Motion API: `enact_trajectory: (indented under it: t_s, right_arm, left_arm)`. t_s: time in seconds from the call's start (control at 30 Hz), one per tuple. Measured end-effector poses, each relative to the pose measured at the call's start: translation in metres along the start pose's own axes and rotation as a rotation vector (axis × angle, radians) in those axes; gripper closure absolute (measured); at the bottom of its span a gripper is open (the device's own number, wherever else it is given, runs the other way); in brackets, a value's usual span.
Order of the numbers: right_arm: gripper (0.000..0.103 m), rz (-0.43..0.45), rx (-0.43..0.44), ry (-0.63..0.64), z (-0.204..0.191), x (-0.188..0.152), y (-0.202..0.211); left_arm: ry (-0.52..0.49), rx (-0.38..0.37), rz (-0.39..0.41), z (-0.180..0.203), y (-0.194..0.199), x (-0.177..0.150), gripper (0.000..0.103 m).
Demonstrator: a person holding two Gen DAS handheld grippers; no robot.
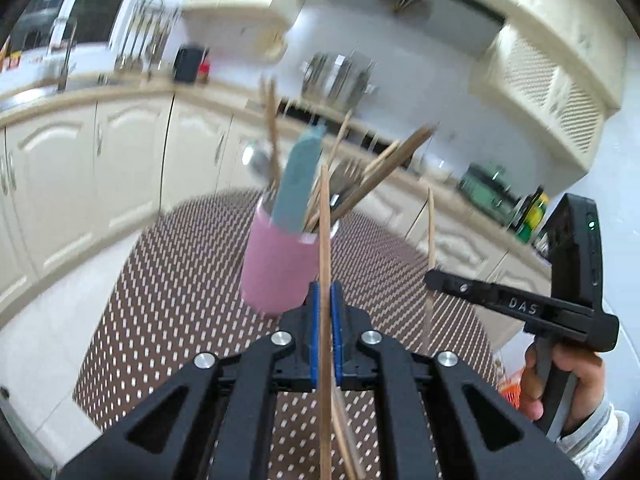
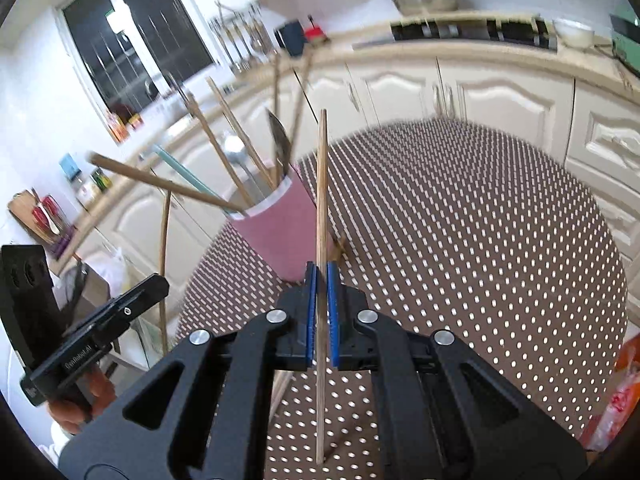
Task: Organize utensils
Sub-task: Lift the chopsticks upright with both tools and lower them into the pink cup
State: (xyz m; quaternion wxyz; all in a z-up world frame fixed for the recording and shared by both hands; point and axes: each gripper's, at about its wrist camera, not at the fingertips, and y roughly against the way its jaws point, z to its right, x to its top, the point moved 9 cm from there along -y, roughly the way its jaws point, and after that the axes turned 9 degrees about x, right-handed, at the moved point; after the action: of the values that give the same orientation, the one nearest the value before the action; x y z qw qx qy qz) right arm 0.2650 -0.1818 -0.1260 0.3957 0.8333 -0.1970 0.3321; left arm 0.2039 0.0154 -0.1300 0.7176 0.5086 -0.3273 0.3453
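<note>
A pink cup [image 1: 272, 268] stands on the dotted brown tablecloth [image 1: 180, 280], holding several wooden chopsticks, a spoon and a blue-handled utensil [image 1: 298, 184]. Just in front of it, my left gripper [image 1: 325, 288] is shut on a single wooden chopstick [image 1: 325, 216] that stands upright between its blue pads. My right gripper [image 2: 321, 268] grips another upright chopstick [image 2: 321, 184] the same way, close beside the pink cup [image 2: 280, 232]. Each view shows the other gripper off to the side, the right gripper [image 1: 430, 280] and the left gripper [image 2: 162, 280], with its stick. More sticks [image 2: 280, 392] lie on the cloth under the right gripper.
The tablecloth [image 2: 460, 240] covers a rounded table with white kitchen cabinets [image 2: 500, 96] and a counter behind it. An orange packet [image 2: 624, 392] lies at the table's right edge. A hand [image 1: 560, 376] holds the right gripper's handle.
</note>
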Motion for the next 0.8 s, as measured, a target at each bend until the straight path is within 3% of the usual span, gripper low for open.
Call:
enact_trajectory:
  t_s: [0.13, 0.37, 0.5, 0.8]
  right_arm:
    - [0.097, 0.056, 0.023, 0.033, -0.013, 0.000, 0.029]
    - [0.097, 0.113, 0.055, 0.065, -0.030, 0.012, 0.052]
    - [0.097, 0.144, 0.068, 0.066, -0.045, 0.012, 0.065]
    - [0.097, 0.276, 0.047, 0.080, -0.056, 0.032, 0.083]
  left_arm:
    - [-0.027, -0.028, 0.114, 0.015, 0.016, 0.017, 0.098]
    - [-0.089, 0.024, 0.237, 0.032, 0.022, 0.038, 0.098]
    - [-0.130, 0.065, 0.276, 0.041, 0.027, 0.046, 0.098]
    - [-0.158, 0.072, 0.359, 0.053, 0.034, 0.070, 0.098]
